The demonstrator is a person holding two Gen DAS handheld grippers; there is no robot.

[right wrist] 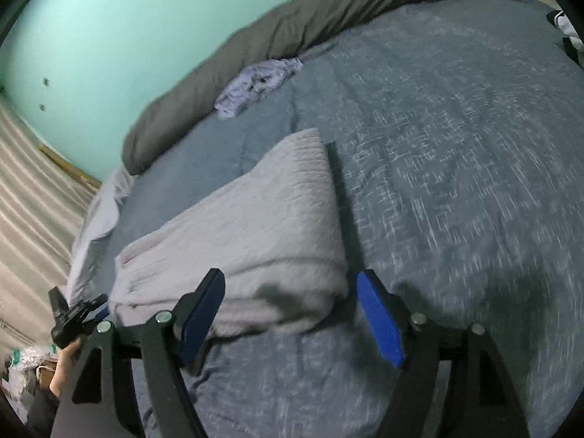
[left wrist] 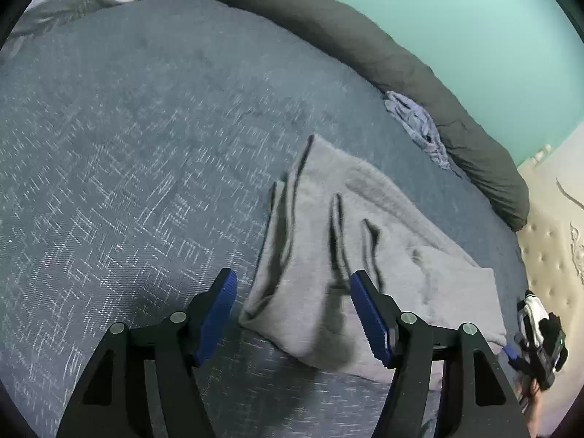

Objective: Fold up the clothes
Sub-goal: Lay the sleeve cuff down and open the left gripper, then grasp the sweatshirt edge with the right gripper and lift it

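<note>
A grey garment (left wrist: pixel 365 255) lies folded on the blue bed cover, with dark creases across its near end. My left gripper (left wrist: pixel 292 292) is open just above its near corner, nothing between the blue pads. From the other side the same grey garment (right wrist: pixel 252 237) shows as a neat folded block. My right gripper (right wrist: pixel 292 299) is open over its near edge and holds nothing. The other gripper (left wrist: pixel 540 350) appears at the right edge of the left wrist view, and at the lower left (right wrist: pixel 76 321) of the right wrist view, held by a hand.
A crumpled pale purple garment (left wrist: pixel 419 124) (right wrist: pixel 255 84) lies against a long dark grey bolster (left wrist: pixel 365 36) along the turquoise wall. The blue bed cover (left wrist: pixel 127 182) spreads wide to the left. A tufted headboard (left wrist: pixel 547 237) stands at the right.
</note>
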